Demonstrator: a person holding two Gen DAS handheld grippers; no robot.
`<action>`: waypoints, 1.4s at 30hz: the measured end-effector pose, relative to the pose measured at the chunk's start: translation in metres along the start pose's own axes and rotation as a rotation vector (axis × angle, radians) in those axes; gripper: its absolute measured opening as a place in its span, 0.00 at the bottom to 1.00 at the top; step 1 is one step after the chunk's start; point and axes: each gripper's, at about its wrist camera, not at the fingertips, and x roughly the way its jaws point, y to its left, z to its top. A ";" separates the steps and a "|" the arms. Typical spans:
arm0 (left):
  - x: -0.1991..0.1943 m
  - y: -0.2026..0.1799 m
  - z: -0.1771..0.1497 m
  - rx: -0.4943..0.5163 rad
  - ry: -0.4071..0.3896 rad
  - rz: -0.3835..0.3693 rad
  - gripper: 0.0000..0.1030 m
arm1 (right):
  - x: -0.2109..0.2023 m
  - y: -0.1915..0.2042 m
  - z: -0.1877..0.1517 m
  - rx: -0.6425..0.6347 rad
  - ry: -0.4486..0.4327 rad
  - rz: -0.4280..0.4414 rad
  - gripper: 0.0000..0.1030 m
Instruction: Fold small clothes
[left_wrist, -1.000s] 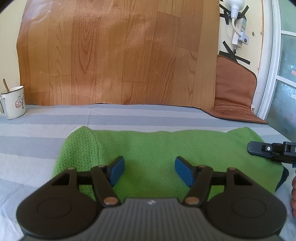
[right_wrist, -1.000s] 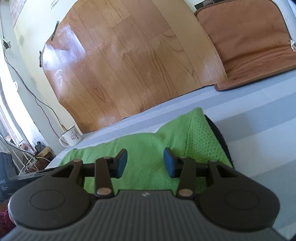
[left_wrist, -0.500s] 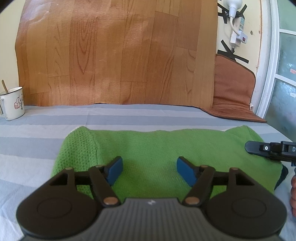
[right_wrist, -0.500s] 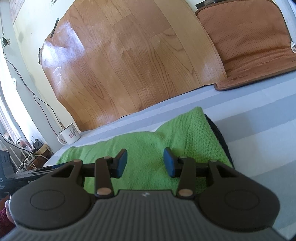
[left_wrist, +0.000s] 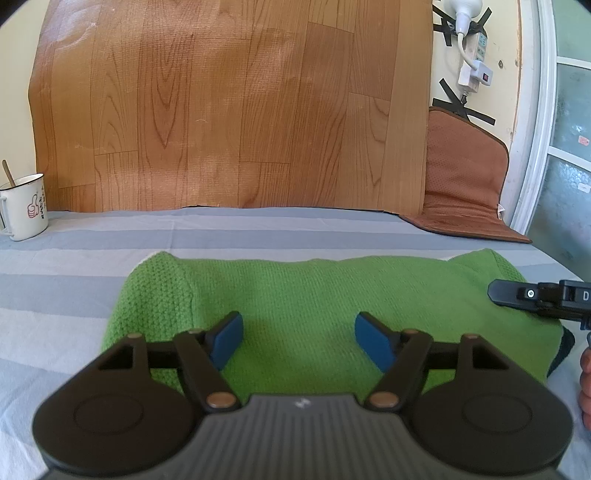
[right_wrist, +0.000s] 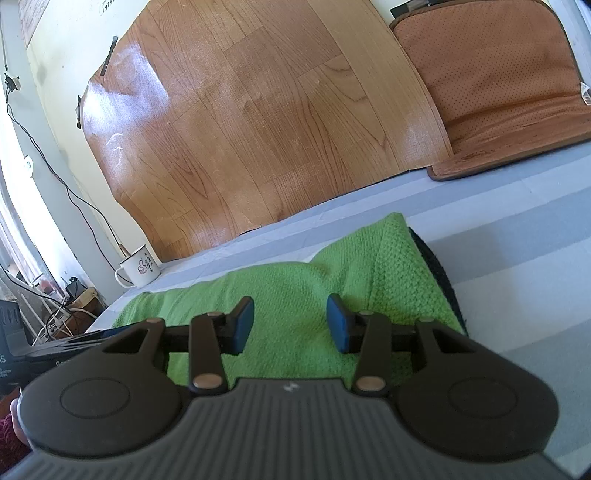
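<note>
A green knit (left_wrist: 325, 295) lies folded into a long band across the striped sheet (left_wrist: 74, 266), just ahead of both grippers. In the left wrist view it fills the middle of the picture, from about 9 o'clock to 3 o'clock, with a dark edge showing under its right end at 4 o'clock.

The left gripper (left_wrist: 298, 341) hovers over the knit's near edge, its blue pads (left_wrist: 227, 339) wide apart with bare green cloth between them; nothing is pinched. The right gripper (right_wrist: 290, 323) stands at a narrower gap, also empty, over the knit's right part. Whether either set of pads touches the cloth below, I cannot tell.

In the left view, part of the right gripper's body pokes in at 3 o'clock, with fingertips of a hand (left_wrist: 585, 384) at 4 o'clock.

A white mug (left_wrist: 24, 206) with a spoon sits on the sheet at 9 o'clock, well apart from the knit. A wood-grain sheet (left_wrist: 229, 110) leans against the wall at 12 o'clock, and a brown cushion (left_wrist: 465, 181) at 2 o'clock.
</note>
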 end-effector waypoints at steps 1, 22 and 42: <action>0.000 0.000 0.000 0.000 0.000 0.000 0.68 | 0.000 0.000 0.000 0.000 0.000 0.000 0.45; 0.000 -0.002 0.000 0.001 0.001 -0.003 0.70 | 0.000 0.001 0.000 0.002 0.002 -0.001 0.45; 0.000 -0.001 0.001 0.002 0.001 -0.003 0.70 | 0.000 0.001 0.000 0.002 0.003 -0.002 0.45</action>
